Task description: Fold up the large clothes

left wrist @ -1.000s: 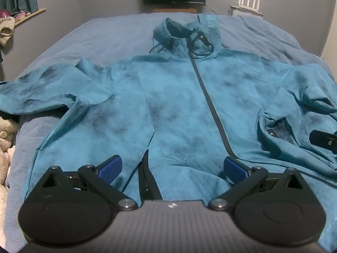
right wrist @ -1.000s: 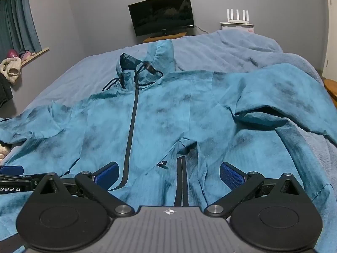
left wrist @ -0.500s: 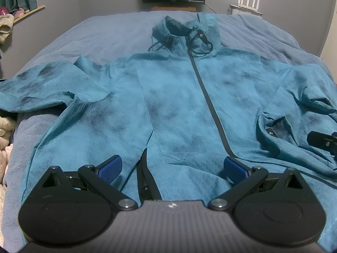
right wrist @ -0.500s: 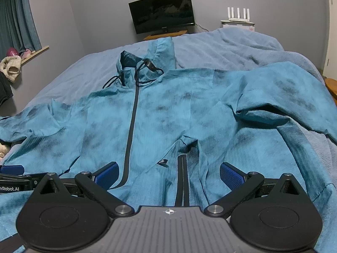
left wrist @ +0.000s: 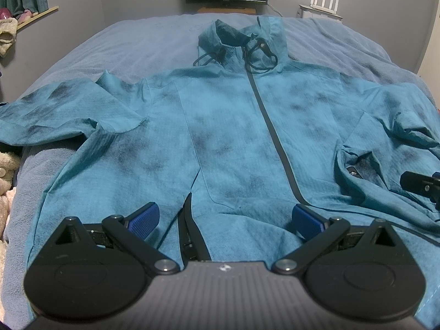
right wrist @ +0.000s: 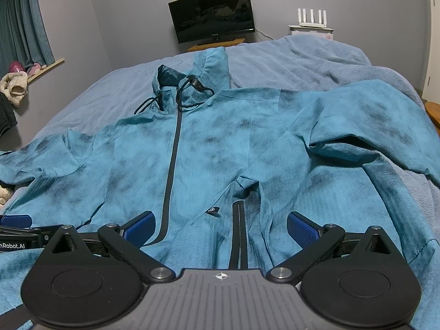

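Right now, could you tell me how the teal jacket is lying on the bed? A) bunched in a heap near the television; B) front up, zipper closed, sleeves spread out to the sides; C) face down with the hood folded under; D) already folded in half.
B: the jacket lies front up on the bed, its dark zipper runs closed down the middle, and both sleeves spread sideways.

The jacket (left wrist: 228, 143) is teal, mottled with dark grey blotches, with a black zip (left wrist: 271, 134) and black cords (right wrist: 189, 93). Under it the bed (left wrist: 132, 46) is plain lavender-blue. Each tool's pads (right wrist: 139, 227) are bright blue on black.
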